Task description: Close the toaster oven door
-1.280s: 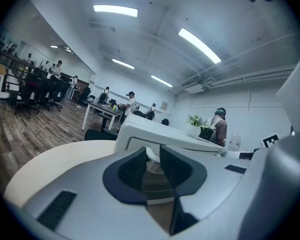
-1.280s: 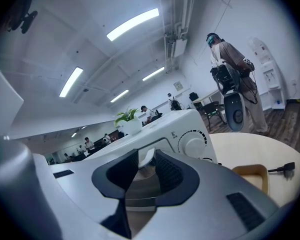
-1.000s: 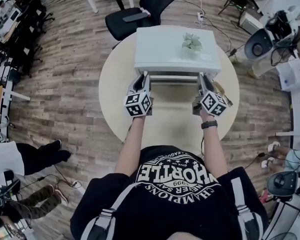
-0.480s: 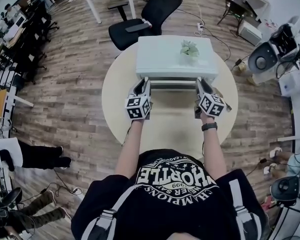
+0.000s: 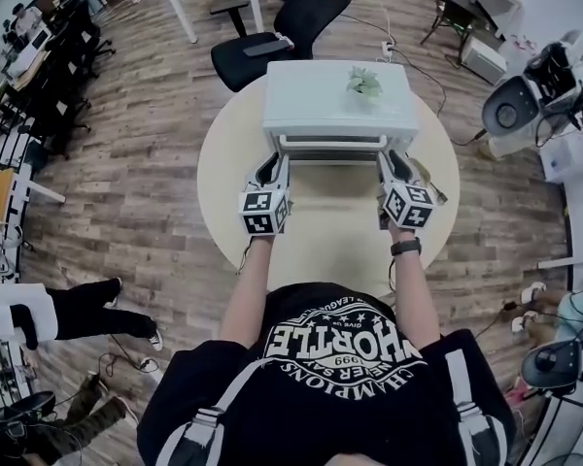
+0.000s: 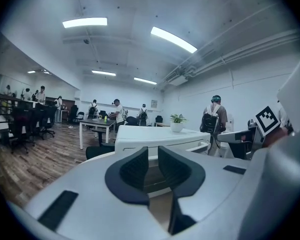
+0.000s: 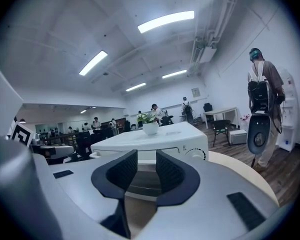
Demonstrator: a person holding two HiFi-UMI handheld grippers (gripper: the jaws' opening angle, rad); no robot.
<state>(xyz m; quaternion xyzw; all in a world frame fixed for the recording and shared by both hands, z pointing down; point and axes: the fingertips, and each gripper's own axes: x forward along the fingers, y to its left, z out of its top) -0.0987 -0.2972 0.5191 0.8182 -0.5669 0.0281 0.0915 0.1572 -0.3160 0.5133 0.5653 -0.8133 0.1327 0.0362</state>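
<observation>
My left claw (image 5: 275,166) has its jaws a little apart with nothing between them. My right claw (image 5: 393,164) has just been opening and is empty too, its pads clear of everything. The claws sit near the two ends of the door (image 5: 332,148), so I have no grip on it. It looks almost upright against the front of the toaster oven (image 5: 335,100), which stands at the far side of the tabletop (image 5: 330,236). I cannot tell whether the door is fully home.

My worry is that a door short of shut could drop open again and slap down on the claws just in front of it. If I push one end harder than the other, the box may skid or twist on the smooth tabletop. The small potted plant (image 5: 363,83) on top could then topple.

My jaw pads are dark ribbed rubber, set in curved shells of pale hard plastic. The tabletop is round, cream and matt. The oven is boxy, white and glossy, with a dark window and a round dial (image 7: 197,154) at its right end. The pot is white and smooth, its leaves grey-green. Beyond stands a black office chair (image 5: 296,17) on a wood-plank floor (image 5: 146,115).
</observation>
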